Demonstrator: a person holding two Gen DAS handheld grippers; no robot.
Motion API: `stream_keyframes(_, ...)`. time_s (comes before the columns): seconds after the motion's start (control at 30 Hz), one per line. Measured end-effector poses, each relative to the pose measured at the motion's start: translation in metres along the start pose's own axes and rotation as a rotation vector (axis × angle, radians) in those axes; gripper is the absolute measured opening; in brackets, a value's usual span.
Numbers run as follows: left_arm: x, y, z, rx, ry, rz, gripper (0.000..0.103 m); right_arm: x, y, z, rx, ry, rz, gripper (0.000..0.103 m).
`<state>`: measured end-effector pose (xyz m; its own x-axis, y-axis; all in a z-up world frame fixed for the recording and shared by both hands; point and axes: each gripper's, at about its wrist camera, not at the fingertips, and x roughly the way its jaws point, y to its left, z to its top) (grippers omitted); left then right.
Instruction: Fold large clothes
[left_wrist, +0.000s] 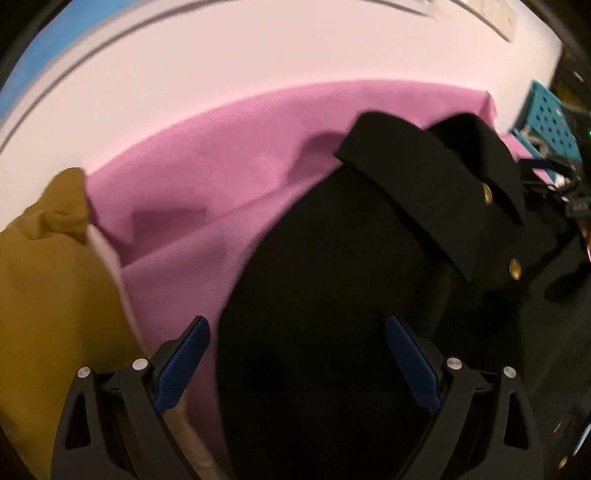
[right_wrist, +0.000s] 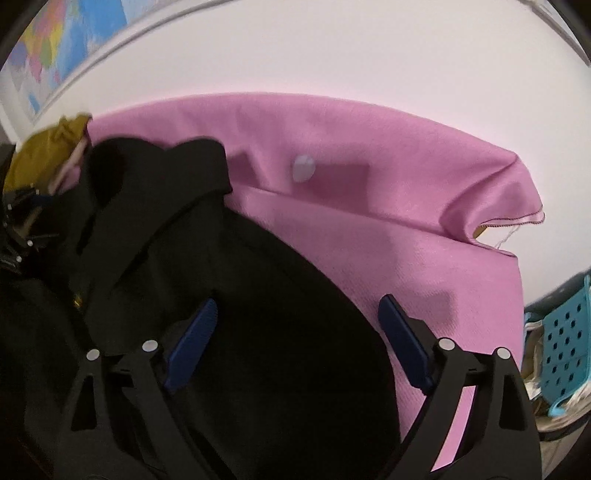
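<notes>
A black coat (left_wrist: 332, 258) with gold buttons lies on a pink cloth (left_wrist: 221, 155) that covers the table. One sleeve lies folded across its upper part. My left gripper (left_wrist: 297, 328) is open, its blue pads spread just above the coat's left part. In the right wrist view the same black coat (right_wrist: 258, 314) lies on the pink cloth (right_wrist: 369, 184). My right gripper (right_wrist: 297, 310) is open, one pad over the coat and one over the pink cloth at the coat's right edge. Neither gripper holds anything.
A mustard garment (left_wrist: 44, 280) lies at the table's left end and shows in the right wrist view (right_wrist: 44, 147). A teal perforated basket (left_wrist: 546, 122) stands off the right end, also visible in the right wrist view (right_wrist: 561, 343). A white wall (left_wrist: 258, 48) rises behind, with a colourful map (right_wrist: 59, 40).
</notes>
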<state>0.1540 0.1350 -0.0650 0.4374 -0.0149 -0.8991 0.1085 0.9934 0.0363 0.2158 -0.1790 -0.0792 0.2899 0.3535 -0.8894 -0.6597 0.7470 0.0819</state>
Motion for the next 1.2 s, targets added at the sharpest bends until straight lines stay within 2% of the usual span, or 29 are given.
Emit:
stream_keyframes(0.03,0.000,-0.001,-0.001,0.008,-0.010,-0.018,0.090,-0.001,0.001,-0.002,-0.017,-0.010,-0.002,0.088)
stream_keyframes(0.07,0.000,-0.001,-0.001,0.012,-0.012,-0.026,0.089,-0.003,0.001,-0.004,-0.022,-0.022,0.007,0.082)
stream_keyframes(0.13,-0.001,-0.002,-0.001,0.018,-0.028,-0.036,0.080,-0.009,-0.003,-0.005,-0.019,-0.040,0.019,0.048)
stream_keyframes(0.17,-0.003,-0.003,-0.002,0.018,-0.044,-0.033,0.068,-0.012,-0.006,-0.005,-0.005,-0.038,0.042,0.007)
stream_keyframes(0.2,-0.006,-0.003,-0.002,0.007,-0.063,-0.023,0.058,-0.015,-0.007,-0.006,0.001,-0.031,0.062,0.008)
stream_keyframes(0.27,-0.011,-0.006,-0.001,-0.017,-0.078,-0.024,0.021,-0.020,-0.001,-0.009,-0.052,-0.027,0.028,0.007)
stream_keyframes(0.3,-0.013,-0.010,-0.001,-0.021,-0.085,-0.025,0.014,-0.021,0.001,-0.009,-0.062,-0.025,0.010,0.007)
stream_keyframes(0.43,-0.027,-0.024,0.004,-0.002,-0.155,0.025,0.007,-0.051,-0.009,-0.001,-0.017,-0.149,-0.061,0.006)
stream_keyframes(0.5,-0.040,-0.025,0.012,-0.014,-0.192,0.019,0.006,-0.072,-0.022,0.004,0.029,-0.207,-0.081,0.006)
stream_keyframes(0.6,-0.058,-0.031,0.029,-0.016,-0.247,-0.002,0.006,-0.091,-0.032,0.010,0.047,-0.270,-0.163,0.006)
stream_keyframes(0.67,-0.061,-0.038,0.040,-0.008,-0.264,0.002,0.006,-0.093,-0.047,0.010,0.128,-0.297,-0.181,0.006)
stream_keyframes(0.77,-0.048,-0.045,0.046,-0.008,-0.251,0.028,0.006,-0.069,-0.060,0.007,0.167,-0.245,-0.184,0.006)
stream_keyframes(0.8,-0.035,-0.044,0.045,-0.007,-0.222,0.060,0.006,-0.054,-0.064,0.002,0.177,-0.197,-0.177,0.006)
stream_keyframes(0.87,-0.008,-0.039,0.041,-0.015,-0.138,0.091,0.012,-0.039,-0.067,-0.008,0.191,-0.154,-0.172,0.007)
stream_keyframes(0.9,-0.002,-0.037,0.039,-0.017,-0.120,0.106,0.023,-0.036,-0.064,-0.009,0.191,-0.144,-0.157,0.010)
stream_keyframes(0.93,0.002,-0.033,0.036,-0.024,-0.110,0.120,0.029,-0.037,-0.062,-0.010,0.184,-0.131,-0.162,0.011)
stream_keyframes(0.97,0.000,-0.029,0.033,-0.028,-0.120,0.121,0.035,-0.040,-0.059,-0.011,0.175,-0.132,-0.182,0.028)
stream_keyframes(1.0,-0.008,-0.024,0.031,-0.040,-0.141,0.119,0.036,-0.050,-0.055,-0.012,0.155,-0.153,-0.197,0.051)
stream_keyframes(1.03,-0.016,-0.019,0.028,-0.060,-0.154,0.111,0.047,-0.061,-0.053,-0.014,0.140,-0.184,-0.175,0.058)
stream_keyframes(1.07,-0.027,-0.015,0.024,-0.080,-0.172,0.066,0.055,-0.076,-0.046,-0.017,0.120,-0.224,-0.133,0.058)
stream_keyframes(1.13,-0.051,-0.011,0.017,-0.092,-0.222,-0.017,0.063,-0.097,-0.034,-0.025,0.076,-0.246,-0.070,0.061)
stream_keyframes(1.2,-0.071,-0.014,0.006,-0.068,-0.266,-0.080,0.073,-0.113,-0.028,-0.037,0.047,-0.260,-0.031,0.071)
